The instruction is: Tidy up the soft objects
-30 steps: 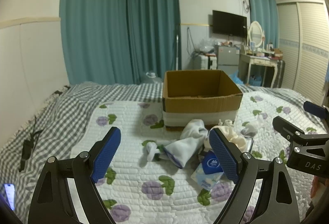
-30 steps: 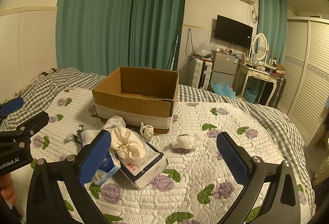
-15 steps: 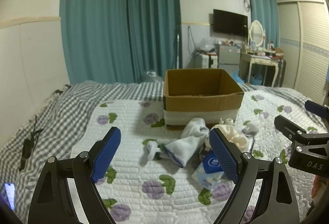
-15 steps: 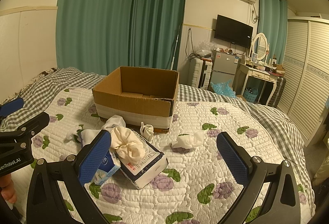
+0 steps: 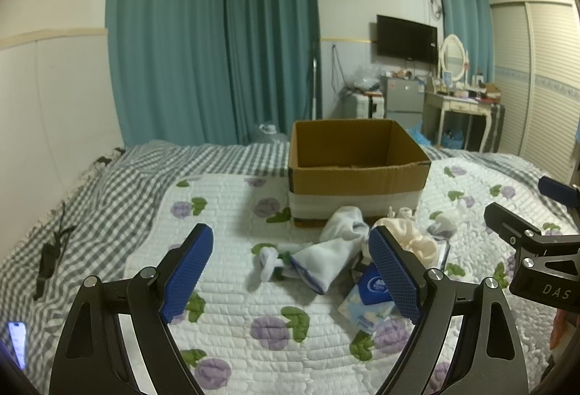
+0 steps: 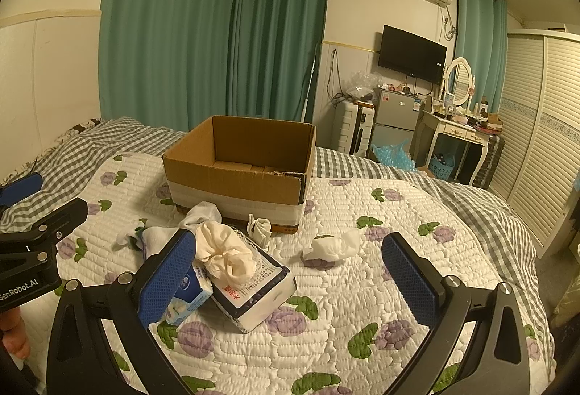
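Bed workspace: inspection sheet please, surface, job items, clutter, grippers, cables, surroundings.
Surface: floral quilt over a grey checked blanket.
Job's things: open cardboard box, nothing seen inside; white socks, cream cloth on a tissue pack, crumpled white cloth.
Clutter: blue tissue pack; phone at the bed edge.
Grippers: left gripper and right gripper open, empty.
Cables: black cable on the blanket.
Surroundings: teal curtains, TV, wardrobe.
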The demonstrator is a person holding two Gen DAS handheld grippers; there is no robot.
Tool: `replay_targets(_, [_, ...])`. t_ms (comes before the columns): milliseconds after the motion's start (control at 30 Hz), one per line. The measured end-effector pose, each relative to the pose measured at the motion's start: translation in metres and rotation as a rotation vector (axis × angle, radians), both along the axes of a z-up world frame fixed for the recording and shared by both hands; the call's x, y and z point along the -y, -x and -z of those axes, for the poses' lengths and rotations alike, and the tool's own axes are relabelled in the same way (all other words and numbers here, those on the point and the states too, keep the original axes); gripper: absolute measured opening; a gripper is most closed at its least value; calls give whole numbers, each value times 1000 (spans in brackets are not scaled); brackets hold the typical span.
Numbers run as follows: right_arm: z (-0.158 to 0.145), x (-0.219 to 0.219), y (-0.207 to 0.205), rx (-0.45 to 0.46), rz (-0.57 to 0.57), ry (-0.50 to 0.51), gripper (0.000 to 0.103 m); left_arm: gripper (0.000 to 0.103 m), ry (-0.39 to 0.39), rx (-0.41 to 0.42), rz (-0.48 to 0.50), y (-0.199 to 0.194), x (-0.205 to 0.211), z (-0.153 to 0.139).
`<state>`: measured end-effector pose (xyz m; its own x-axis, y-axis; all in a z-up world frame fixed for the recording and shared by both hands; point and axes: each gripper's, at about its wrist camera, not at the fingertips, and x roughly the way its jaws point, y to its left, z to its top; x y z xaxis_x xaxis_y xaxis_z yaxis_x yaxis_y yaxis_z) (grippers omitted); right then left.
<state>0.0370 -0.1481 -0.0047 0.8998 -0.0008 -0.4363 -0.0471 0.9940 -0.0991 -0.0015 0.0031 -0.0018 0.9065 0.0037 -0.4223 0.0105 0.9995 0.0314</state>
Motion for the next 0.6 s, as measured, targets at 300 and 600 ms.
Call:
replay_targets(300, [0, 0, 0, 0, 0, 0, 103, 90, 0, -1, 0, 0, 0, 0])
replay_targets(600, [-1, 0, 0, -1, 0, 0, 103, 90, 0, -7, 0, 2, -1, 3])
